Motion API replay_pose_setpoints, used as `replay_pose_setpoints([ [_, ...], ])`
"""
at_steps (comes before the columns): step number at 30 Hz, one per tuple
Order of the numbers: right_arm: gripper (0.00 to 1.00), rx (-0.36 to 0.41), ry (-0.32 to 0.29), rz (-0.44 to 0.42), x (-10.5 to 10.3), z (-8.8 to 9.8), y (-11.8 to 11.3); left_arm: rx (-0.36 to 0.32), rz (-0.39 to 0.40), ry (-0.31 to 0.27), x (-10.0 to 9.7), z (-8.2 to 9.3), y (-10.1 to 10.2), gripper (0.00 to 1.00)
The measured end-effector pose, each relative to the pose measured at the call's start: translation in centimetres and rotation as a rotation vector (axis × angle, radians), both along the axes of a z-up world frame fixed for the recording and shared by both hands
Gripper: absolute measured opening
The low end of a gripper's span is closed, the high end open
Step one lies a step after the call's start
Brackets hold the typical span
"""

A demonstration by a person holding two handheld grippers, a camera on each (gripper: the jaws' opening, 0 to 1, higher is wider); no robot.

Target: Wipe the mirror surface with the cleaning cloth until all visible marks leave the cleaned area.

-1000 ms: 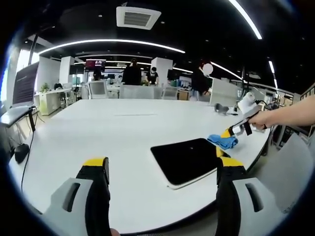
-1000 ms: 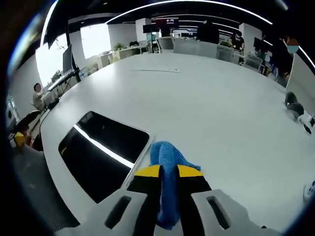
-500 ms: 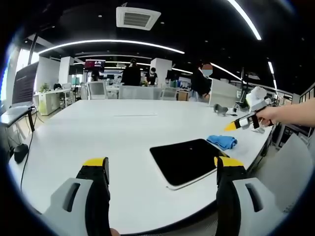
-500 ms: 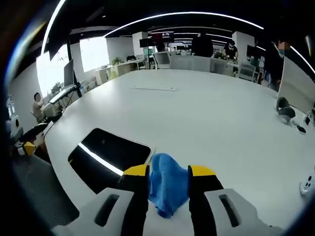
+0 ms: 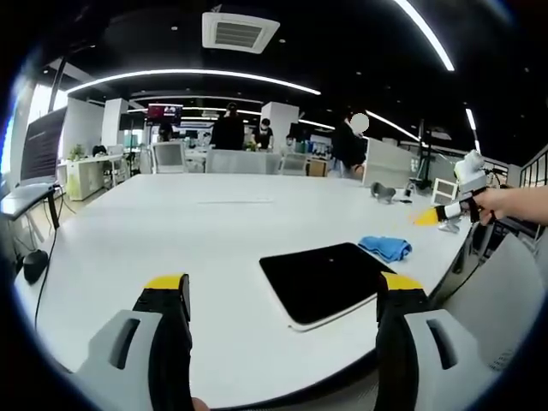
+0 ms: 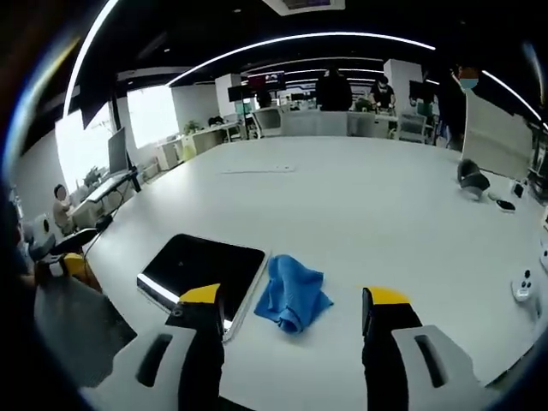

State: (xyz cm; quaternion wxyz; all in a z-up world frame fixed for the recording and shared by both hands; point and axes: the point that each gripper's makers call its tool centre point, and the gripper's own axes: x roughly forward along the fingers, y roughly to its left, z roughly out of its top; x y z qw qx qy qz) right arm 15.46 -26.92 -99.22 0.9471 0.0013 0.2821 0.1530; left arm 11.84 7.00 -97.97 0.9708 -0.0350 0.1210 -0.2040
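A dark rectangular mirror point(image 5: 328, 278) with a pale rim lies flat on the white table, and a crumpled blue cloth point(image 5: 385, 247) rests beside its far right edge. My left gripper point(image 5: 279, 295) hovers open over the table's near edge, short of the mirror. In the right gripper view the mirror point(image 6: 205, 269) sits left of the blue cloth point(image 6: 292, 292), which lies free on the table. My right gripper point(image 6: 293, 304) is open, pulled back above the cloth. That same right gripper point(image 5: 438, 214), held by a hand, shows at the far right in the left gripper view.
The large white table point(image 5: 205, 231) stretches far back, with a small grey object point(image 5: 383, 192) near its right side. People stand among desks and chairs point(image 5: 229, 130) beyond it. A white controller point(image 6: 522, 288) and a grey object point(image 6: 473, 177) lie on the table's right part.
My right gripper has opened, let go of the blue cloth and drawn back from it. The cloth now lies loose beside the mirror. The left gripper has stayed put.
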Motion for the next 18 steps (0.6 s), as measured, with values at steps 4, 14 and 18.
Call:
replay_pose_setpoints([
  [4,0.75,0.020,-0.018,-0.025,-1.4,0.5,-0.3,-0.004,0.002,-0.004,0.0,0.1,0.0,0.88],
  [14,0.85,0.026,-0.071,0.027,-4.6,0.4,1.6,-0.010,0.001,-0.008,0.0,0.1,0.1,0.88],
  [18,0.88,0.073,-0.091,0.032,-5.5,-0.1,2.5,-0.013,0.004,-0.008,0.0,0.2,0.1,0.88],
])
